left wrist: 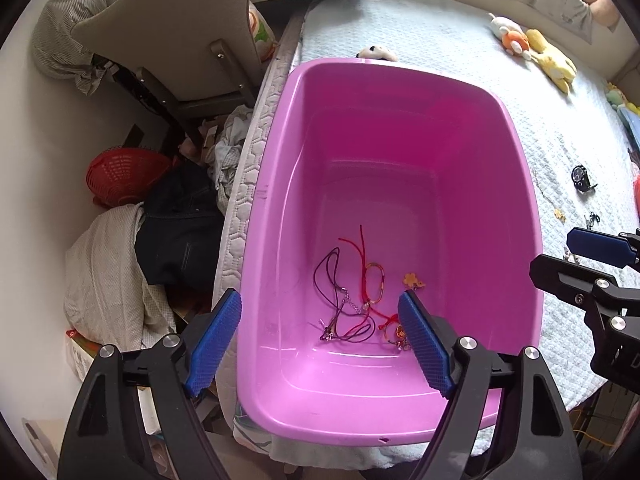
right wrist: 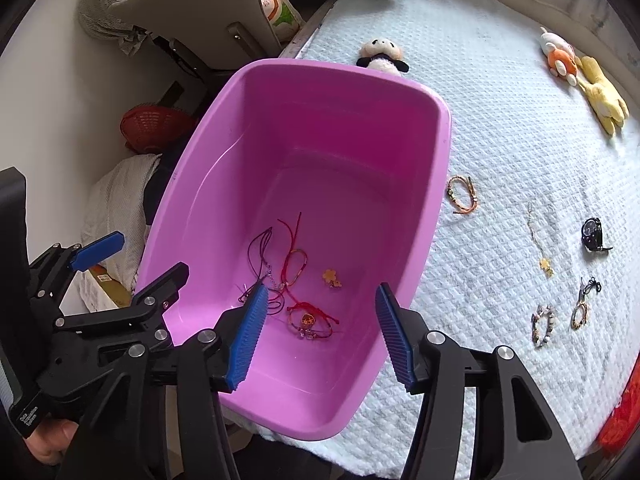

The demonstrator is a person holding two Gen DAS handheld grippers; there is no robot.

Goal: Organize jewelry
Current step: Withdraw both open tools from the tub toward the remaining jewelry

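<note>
From your left wrist camera, your left gripper (left wrist: 320, 340) hangs over the near end of the pink tub (left wrist: 520, 216), its blue pads spread wide with nothing between them and nothing touching either pad. On the tub floor below lie a dark purple cord necklace (left wrist: 332, 276), a red string bracelet (left wrist: 366, 264), a small gold flower charm (left wrist: 413, 280) and a red bracelet with a round pendant (left wrist: 394, 330), loosely tangled near one another. The tub sits on a pale blue quilted bed cover (left wrist: 460, 40), close to the mattress edge. Your right gripper (left wrist: 600, 256) shows at the right edge, above the cover beside the tub. A black watch (left wrist: 581, 178) lies on the cover further right. From your right wrist camera, your right gripper (right wrist: 320, 336) also points down into the tub (right wrist: 434, 184), pads apart and holding nothing; the red pendant bracelet (right wrist: 310, 320) lies on the floor under the gap. Your left gripper (right wrist: 132, 260) is at the left, over the tub's left rim. Still out on the cover (right wrist: 500, 100) are an orange braided bracelet (right wrist: 462, 194), a thin gold chain (right wrist: 538, 240), the watch (right wrist: 594, 234), a beaded bracelet (right wrist: 543, 324) and a ring-shaped piece on a dark cord (right wrist: 582, 304).
</note>
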